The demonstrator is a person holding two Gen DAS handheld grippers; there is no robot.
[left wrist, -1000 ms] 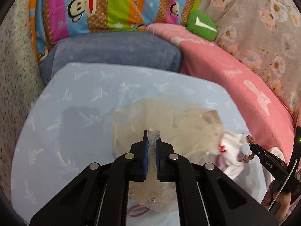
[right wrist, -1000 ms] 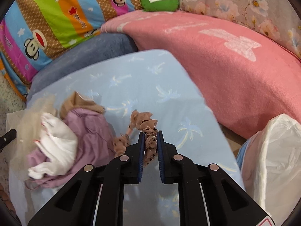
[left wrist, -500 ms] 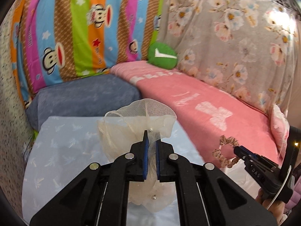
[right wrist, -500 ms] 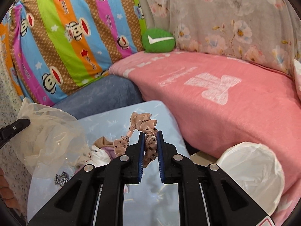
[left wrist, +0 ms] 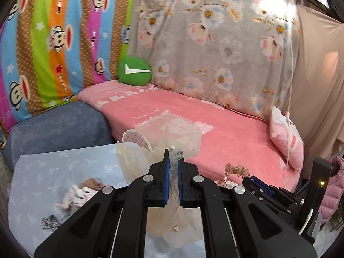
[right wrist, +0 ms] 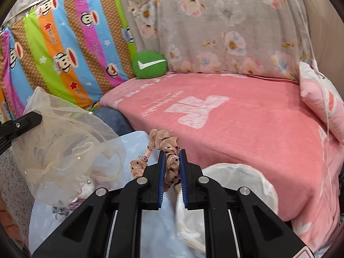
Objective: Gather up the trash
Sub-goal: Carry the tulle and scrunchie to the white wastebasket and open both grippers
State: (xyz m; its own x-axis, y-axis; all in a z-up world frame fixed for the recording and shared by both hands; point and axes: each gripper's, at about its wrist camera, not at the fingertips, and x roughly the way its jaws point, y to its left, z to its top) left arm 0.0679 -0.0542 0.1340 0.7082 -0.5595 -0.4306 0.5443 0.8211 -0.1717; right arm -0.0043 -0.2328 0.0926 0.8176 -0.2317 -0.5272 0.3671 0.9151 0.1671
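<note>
Hard to see much under the grippers here. The left gripper (left wrist: 173, 165) is clamped tight on a cream mesh veil (left wrist: 159, 144), and the gripper's black body hides the veil's middle, so only the puffed top and a hanging lower fold with small pearls show. The right gripper (right wrist: 172, 161) is pinched on a peach dotted scrunchie (right wrist: 164, 143); the loop pokes out above and left of the pads, the rest is buried between them. In the left view that gripper (left wrist: 255, 180) is cut off at the right edge.

On the pale blue cushion (left wrist: 43, 172) there's a small leftover pile of cloth scraps (left wrist: 79, 191), blurry, can't tell what's what, plus a dark glittery bit (left wrist: 50, 222). The white bag (right wrist: 236, 182) sits low, just beside the right gripper, its mouth mostly blocked by the frame.

Both held items hang clear above the cushion. Open room ahead over the pink blanket (right wrist: 236, 118); the striped monkey sheet (left wrist: 53, 32) and floral sheet (left wrist: 215, 43) close off the back.
</note>
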